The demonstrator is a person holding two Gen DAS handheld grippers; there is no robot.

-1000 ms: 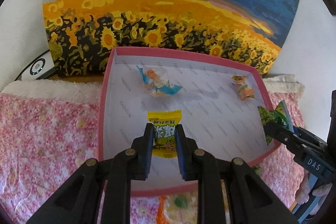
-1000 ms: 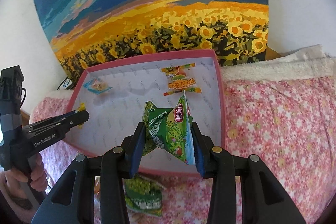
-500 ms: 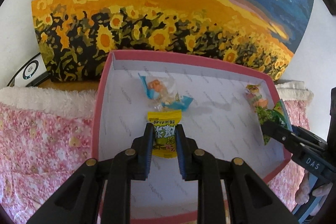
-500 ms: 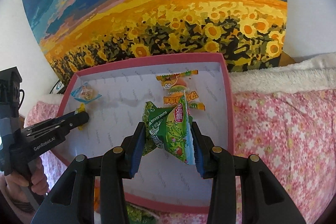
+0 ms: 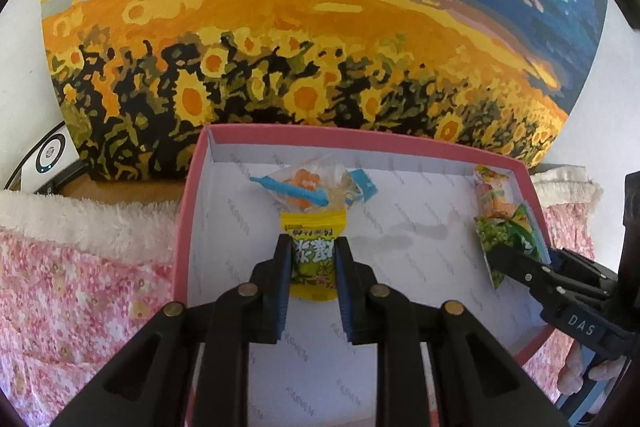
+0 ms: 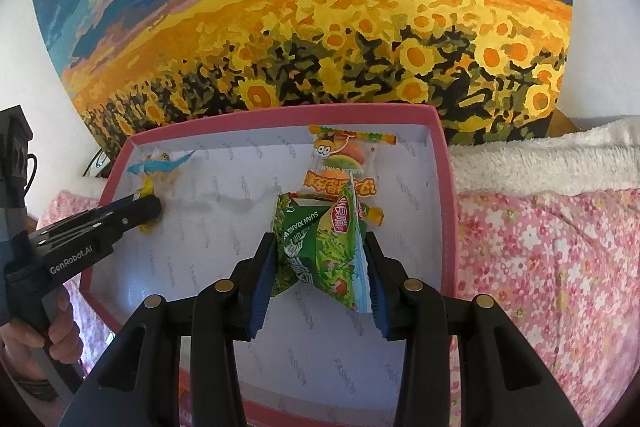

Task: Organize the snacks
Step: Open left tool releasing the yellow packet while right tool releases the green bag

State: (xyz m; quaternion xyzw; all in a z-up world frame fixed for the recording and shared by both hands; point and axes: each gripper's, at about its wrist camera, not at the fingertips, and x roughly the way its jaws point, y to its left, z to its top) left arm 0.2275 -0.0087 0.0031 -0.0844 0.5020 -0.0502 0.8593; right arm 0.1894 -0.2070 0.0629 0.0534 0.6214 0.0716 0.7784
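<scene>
Placing two snacks into the pink box

The left claw pinched a yellow packet and the right claw a green bag, both over the box floor (two snacks already inside); lower each before releasing, clear of neighbours.

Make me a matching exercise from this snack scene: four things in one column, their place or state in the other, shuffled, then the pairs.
Things
1. yellow packet
2. green packet
3. blue-ended clear packet
4. orange cartoon packet

Places or states
A. lying in the pink box's far right corner
B. held between the left gripper's fingers
C. lying just beyond the yellow packet
D. held between the right gripper's fingers

Pairs: 1-B, 2-D, 3-C, 4-A
</scene>
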